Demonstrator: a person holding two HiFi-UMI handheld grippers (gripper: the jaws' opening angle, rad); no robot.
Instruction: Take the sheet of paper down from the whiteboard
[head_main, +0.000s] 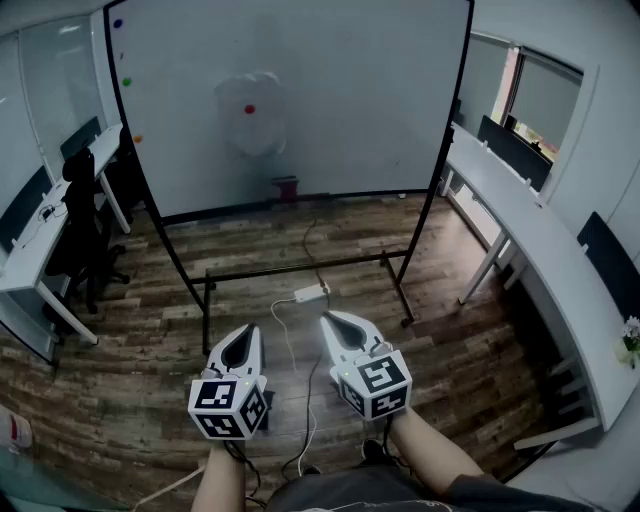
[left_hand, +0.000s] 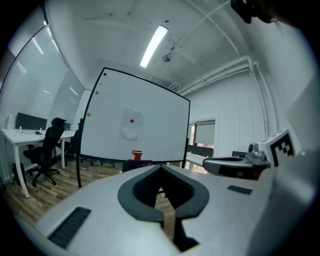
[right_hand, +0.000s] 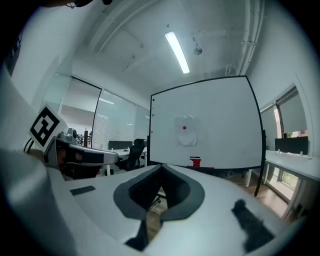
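A white sheet of paper hangs near the middle of the whiteboard, pinned by a red magnet. The same paper shows in the left gripper view, and the paper in the right gripper view. Both grippers are held low and well short of the board, side by side, pointing at it. My left gripper is shut with nothing in it, and my right gripper is shut and empty too.
The whiteboard stands on a black wheeled frame on the wood floor. A red eraser sits on its tray. A white power strip and cable lie on the floor. Desks run along the right; a desk and black chair are left.
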